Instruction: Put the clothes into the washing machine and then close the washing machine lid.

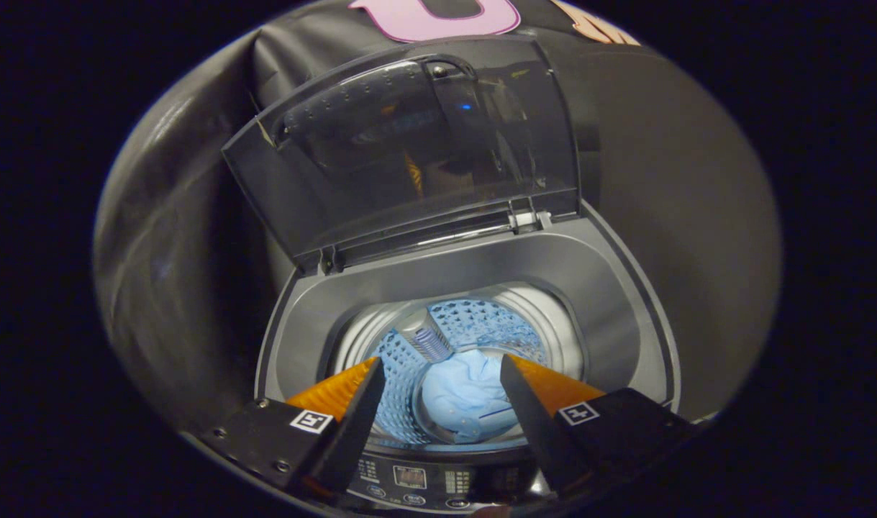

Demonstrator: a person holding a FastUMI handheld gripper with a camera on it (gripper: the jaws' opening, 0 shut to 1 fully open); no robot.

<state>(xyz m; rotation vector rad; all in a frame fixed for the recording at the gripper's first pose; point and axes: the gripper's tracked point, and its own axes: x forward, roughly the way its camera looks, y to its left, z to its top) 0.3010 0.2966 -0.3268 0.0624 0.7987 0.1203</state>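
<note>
A small grey top-loading washing machine (596, 288) stands below me with its tinted see-through lid (409, 151) raised upright at the back. Inside the round drum (481, 324), a crumpled light blue garment (463, 396) lies at the bottom. My gripper (442, 370) hovers open above the drum's front edge, fingers wide apart with nothing between them. The garment shows through the gap between the fingers, well below them.
The machine's control panel (416, 478) with buttons and a small display runs along the front rim under the fingers. Black booth cloth (683, 216) surrounds the machine on both sides and behind the lid.
</note>
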